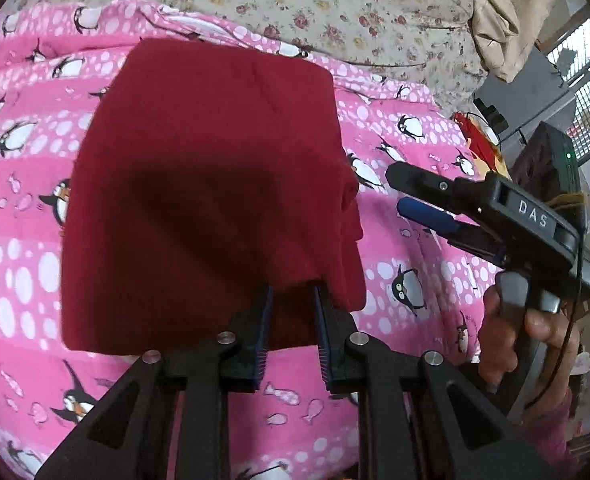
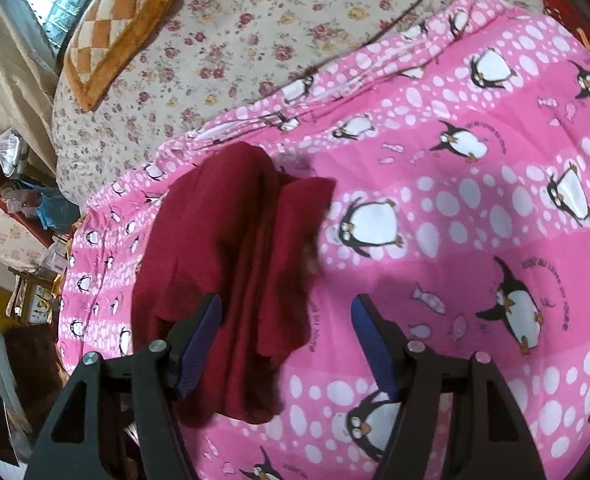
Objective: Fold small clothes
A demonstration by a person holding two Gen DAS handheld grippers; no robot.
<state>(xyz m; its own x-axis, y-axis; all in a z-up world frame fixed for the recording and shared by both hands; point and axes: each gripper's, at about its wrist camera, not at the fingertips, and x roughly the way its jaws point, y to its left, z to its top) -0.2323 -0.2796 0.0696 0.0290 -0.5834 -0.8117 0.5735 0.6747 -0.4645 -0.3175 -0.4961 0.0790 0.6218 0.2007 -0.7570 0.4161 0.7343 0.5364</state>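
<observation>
A dark red garment (image 1: 207, 184) hangs folded over the pink penguin blanket (image 1: 395, 280), and its near edge is pinched in my left gripper (image 1: 293, 292), which is shut on it. In the right wrist view the same garment (image 2: 231, 248) drapes in loose folds with a blurred upper right corner. My right gripper (image 2: 287, 304) is open; its left finger (image 2: 203, 332) rests at the cloth's edge and its right finger is over bare blanket. From the left wrist camera the right gripper (image 1: 395, 189) is to the right of the garment, held by a hand (image 1: 527, 332).
The penguin blanket (image 2: 475, 200) lies on a floral bedsheet (image 2: 255, 20). An orange checked cushion (image 2: 111, 28) sits at the far left of the bed. Beige cloth (image 1: 495, 12) and a window grille are at the right; cluttered shelves (image 2: 23, 208) stand beyond the bed's left edge.
</observation>
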